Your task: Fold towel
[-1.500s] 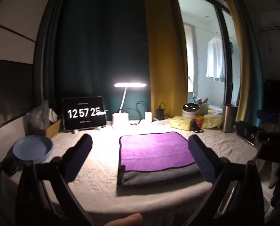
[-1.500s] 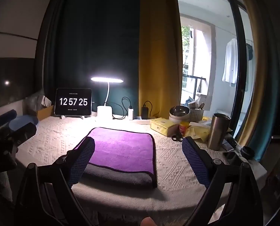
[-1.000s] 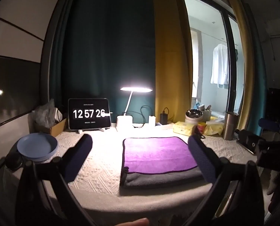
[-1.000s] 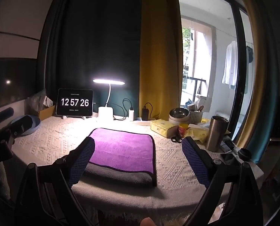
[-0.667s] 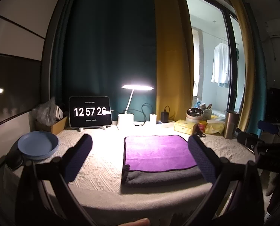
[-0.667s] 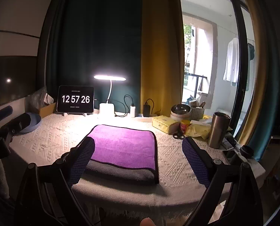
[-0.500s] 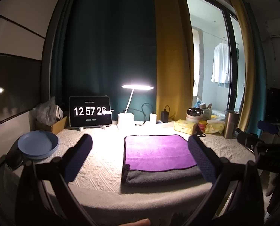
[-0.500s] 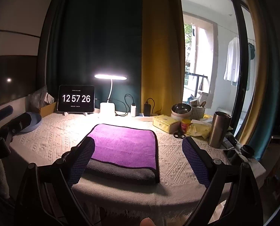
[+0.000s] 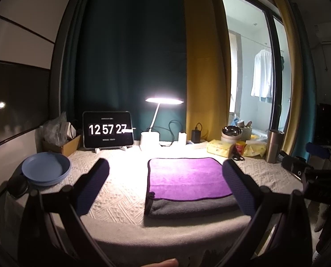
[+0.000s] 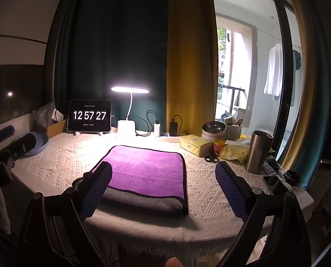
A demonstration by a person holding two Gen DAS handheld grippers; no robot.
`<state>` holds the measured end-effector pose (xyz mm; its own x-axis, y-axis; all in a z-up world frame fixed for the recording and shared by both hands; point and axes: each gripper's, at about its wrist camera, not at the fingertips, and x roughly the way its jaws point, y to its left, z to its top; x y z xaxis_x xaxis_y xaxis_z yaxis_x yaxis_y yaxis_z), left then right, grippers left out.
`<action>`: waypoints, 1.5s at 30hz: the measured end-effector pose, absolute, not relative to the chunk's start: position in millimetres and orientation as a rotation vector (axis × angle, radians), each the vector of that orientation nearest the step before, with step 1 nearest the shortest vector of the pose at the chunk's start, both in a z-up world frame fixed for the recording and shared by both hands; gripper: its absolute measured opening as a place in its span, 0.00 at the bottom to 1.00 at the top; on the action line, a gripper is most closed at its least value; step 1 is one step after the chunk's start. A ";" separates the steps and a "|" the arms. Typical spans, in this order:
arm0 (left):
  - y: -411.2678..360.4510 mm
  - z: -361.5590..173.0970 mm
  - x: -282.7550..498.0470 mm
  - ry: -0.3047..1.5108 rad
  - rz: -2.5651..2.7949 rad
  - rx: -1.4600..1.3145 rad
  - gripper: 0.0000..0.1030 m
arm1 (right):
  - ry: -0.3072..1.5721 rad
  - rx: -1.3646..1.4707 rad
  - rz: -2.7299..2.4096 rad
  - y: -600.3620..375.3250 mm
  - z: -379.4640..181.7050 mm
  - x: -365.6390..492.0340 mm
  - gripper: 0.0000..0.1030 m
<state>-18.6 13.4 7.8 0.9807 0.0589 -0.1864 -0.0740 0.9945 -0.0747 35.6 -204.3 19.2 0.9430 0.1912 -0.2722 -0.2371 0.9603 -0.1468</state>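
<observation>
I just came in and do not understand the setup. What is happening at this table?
A person holds a hand-held gripper in each hand, facing a table with a purple and grey towel. The towel lies folded near the table's front edge. The left hand-held gripper and the right hand-held gripper are both open, held back from the towel and touching nothing. A plate, a clock and a lit lamp stand behind.

Dim room, glaring lamp [image 9: 164, 100], fisheye-warped edges
</observation>
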 end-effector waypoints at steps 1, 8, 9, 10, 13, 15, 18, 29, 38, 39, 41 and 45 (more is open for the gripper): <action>13.5 7.7 -18.6 0.186 0.067 -0.082 0.99 | 0.260 -0.179 0.220 -204.4 19.2 35.6 0.93; 15.4 7.5 -18.5 0.193 0.070 -0.085 0.99 | 0.262 -0.177 0.220 -205.5 18.0 35.1 0.93; 15.6 7.5 -18.6 0.193 0.070 -0.085 0.99 | 0.262 -0.177 0.219 -205.7 17.8 35.0 0.93; 15.8 7.4 -18.5 0.193 0.070 -0.085 0.99 | 0.262 -0.177 0.219 -205.1 17.3 35.3 0.93; 15.8 7.3 -18.3 0.193 0.070 -0.084 0.99 | 0.262 -0.177 0.219 -204.7 17.6 35.4 0.93; 15.7 7.0 -18.4 0.193 0.069 -0.085 0.99 | 0.263 -0.177 0.218 -204.8 17.3 35.1 0.93; 16.2 7.1 -18.3 0.192 0.070 -0.084 0.99 | 0.262 -0.178 0.219 -204.8 17.6 35.5 0.93; 16.8 6.1 -19.7 0.194 0.070 -0.086 0.99 | 0.263 -0.178 0.219 -204.6 17.5 35.3 0.93; 16.9 5.8 -19.7 0.194 0.070 -0.085 0.99 | 0.263 -0.178 0.219 -204.5 17.7 35.5 0.93; 17.4 6.0 -19.8 0.194 0.070 -0.085 0.99 | 0.263 -0.177 0.219 -204.7 17.5 35.1 0.93; 17.9 6.0 -20.0 0.195 0.070 -0.085 0.99 | 0.265 -0.178 0.219 -204.3 17.5 35.2 0.93; 17.2 5.6 -20.2 0.194 0.070 -0.084 0.99 | 0.264 -0.177 0.219 -204.2 17.6 35.4 0.93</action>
<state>-20.2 17.2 5.6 0.9788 0.0608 -0.1955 -0.0771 0.9941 -0.0768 35.4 -204.2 17.6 0.9418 0.1902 -0.2770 -0.2365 0.9609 -0.1443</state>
